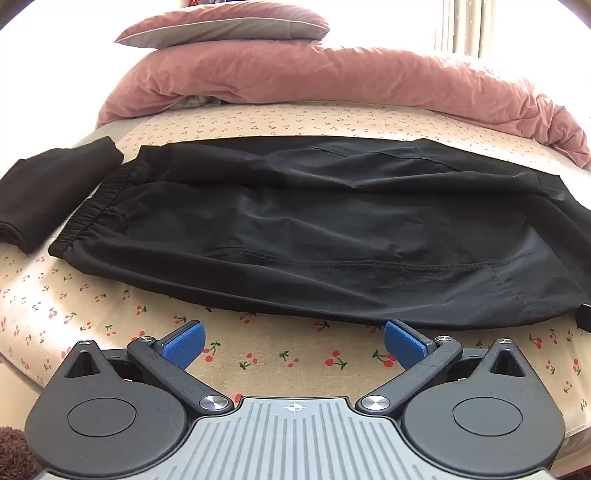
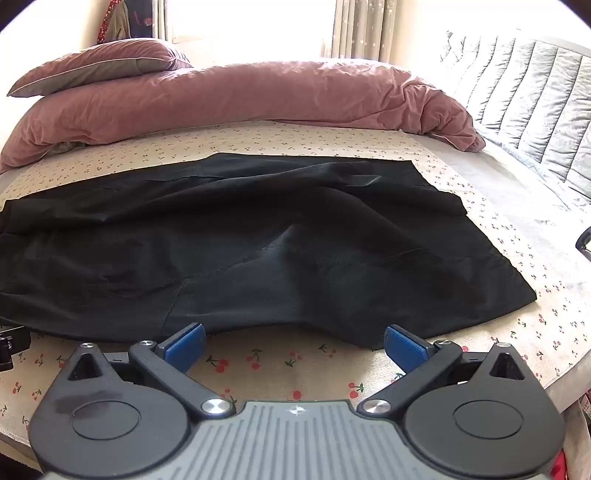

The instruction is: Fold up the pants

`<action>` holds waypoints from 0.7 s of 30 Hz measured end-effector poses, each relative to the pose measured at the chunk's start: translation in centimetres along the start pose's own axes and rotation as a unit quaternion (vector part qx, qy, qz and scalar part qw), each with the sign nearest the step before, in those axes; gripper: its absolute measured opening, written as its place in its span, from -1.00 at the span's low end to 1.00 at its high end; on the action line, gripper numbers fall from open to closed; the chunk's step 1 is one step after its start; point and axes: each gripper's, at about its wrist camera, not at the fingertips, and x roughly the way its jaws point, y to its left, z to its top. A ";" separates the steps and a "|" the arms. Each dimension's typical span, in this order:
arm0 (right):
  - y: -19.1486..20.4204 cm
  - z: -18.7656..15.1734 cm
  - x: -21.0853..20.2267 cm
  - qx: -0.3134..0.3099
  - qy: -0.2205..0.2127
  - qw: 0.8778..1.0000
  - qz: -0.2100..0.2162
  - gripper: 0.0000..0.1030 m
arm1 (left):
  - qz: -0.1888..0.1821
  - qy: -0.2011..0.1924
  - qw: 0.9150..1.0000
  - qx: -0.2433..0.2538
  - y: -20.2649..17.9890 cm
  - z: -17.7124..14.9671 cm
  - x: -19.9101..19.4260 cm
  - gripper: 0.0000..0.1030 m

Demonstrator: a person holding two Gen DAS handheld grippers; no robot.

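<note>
Black pants (image 1: pixel 314 229) lie flat across the cherry-print bed sheet (image 1: pixel 92 314), legs folded one over the other. The elastic waistband (image 1: pixel 88 214) is at the left in the left wrist view; the leg ends (image 2: pixel 461 258) are at the right in the right wrist view. My left gripper (image 1: pixel 293 343) is open and empty, just short of the pants' near edge. My right gripper (image 2: pixel 293 345) is open and empty, its blue pads (image 2: pixel 402 349) at the near edge of the pants (image 2: pixel 258 240).
A folded black garment (image 1: pixel 48 188) lies left of the waistband. A pink duvet (image 1: pixel 314 81) and pillow (image 1: pixel 229 24) are piled behind the pants. A grey quilted cover (image 2: pixel 524 96) lies at the far right. The bed edge curves close on both sides.
</note>
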 end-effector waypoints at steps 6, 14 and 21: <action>-0.1 -0.1 -0.1 -0.001 0.002 1.000 0.000 1.00 | 0.000 -0.003 1.000 0.001 0.1 0.0 0.0 1.00; -0.1 0.0 0.5 -0.003 0.004 1.000 0.000 1.00 | 0.003 -0.002 1.000 0.003 0.2 0.0 0.0 1.00; -0.1 -0.1 0.5 0.000 0.007 1.000 -0.001 1.00 | 0.001 -0.002 1.000 0.000 0.2 -0.1 0.3 1.00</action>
